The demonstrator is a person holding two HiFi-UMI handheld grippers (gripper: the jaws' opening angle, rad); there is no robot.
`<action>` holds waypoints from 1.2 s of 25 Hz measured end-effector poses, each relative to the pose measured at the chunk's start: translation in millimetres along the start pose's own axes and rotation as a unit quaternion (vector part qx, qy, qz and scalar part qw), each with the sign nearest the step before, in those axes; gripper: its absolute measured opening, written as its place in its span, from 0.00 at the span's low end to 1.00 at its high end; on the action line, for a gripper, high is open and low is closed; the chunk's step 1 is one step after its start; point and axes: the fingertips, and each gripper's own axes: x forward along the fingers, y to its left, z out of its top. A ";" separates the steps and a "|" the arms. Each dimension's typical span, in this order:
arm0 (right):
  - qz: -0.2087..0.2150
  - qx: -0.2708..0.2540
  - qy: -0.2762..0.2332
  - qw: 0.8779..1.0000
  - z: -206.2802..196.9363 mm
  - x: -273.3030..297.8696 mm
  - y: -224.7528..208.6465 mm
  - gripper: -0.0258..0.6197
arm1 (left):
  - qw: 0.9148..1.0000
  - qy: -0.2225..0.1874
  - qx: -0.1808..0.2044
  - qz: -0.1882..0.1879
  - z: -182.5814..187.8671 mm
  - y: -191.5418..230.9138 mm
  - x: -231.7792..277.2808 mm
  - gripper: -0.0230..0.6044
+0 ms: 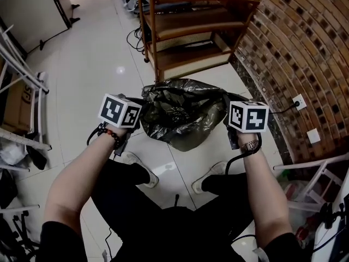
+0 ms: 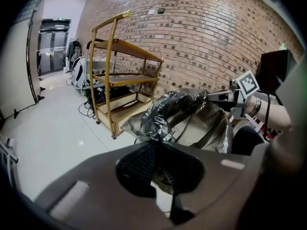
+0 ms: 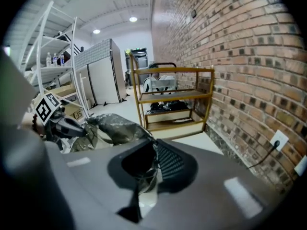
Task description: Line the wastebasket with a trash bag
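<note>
A crumpled black trash bag [image 1: 182,111] hangs stretched between my two grippers above the pale floor, in front of the person's feet. My left gripper [image 1: 142,111] is shut on the bag's left edge; in the left gripper view the film bunches right at my jaws [image 2: 156,143]. My right gripper [image 1: 227,115] is shut on the right edge, and a strip of bag runs down between its jaws [image 3: 153,147]. Each gripper view shows the other gripper across the bag [image 2: 230,97] [image 3: 72,128]. I cannot make out the wastebasket; the bag covers whatever lies beneath it.
A wooden shelf unit [image 1: 191,26] stands just beyond the bag, with cables [image 1: 136,40] beside it. A brick wall [image 1: 294,42] with a socket [image 1: 299,101] runs along the right. White metal racks [image 1: 22,81] stand at the left. The person's shoes [image 1: 143,171] are close below the bag.
</note>
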 end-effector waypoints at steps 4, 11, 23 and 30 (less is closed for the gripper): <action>0.005 0.014 -0.004 1.000 -23.0 12.1 -7.6 0.07 | 0.999 0.028 0.022 0.007 -7.0 7.7 11.5 0.04; 0.025 0.006 -0.003 1.000 -49.0 36.5 -11.2 0.07 | 0.998 0.052 0.042 0.013 -14.3 14.4 37.8 0.04; 0.030 0.010 0.038 0.999 -94.9 86.6 -24.8 0.08 | 0.994 0.090 0.059 0.017 -34.2 30.0 85.9 0.04; 0.031 0.033 0.061 0.997 -114.0 113.5 -32.2 0.15 | 0.993 0.108 0.051 0.025 -43.9 45.3 108.9 0.07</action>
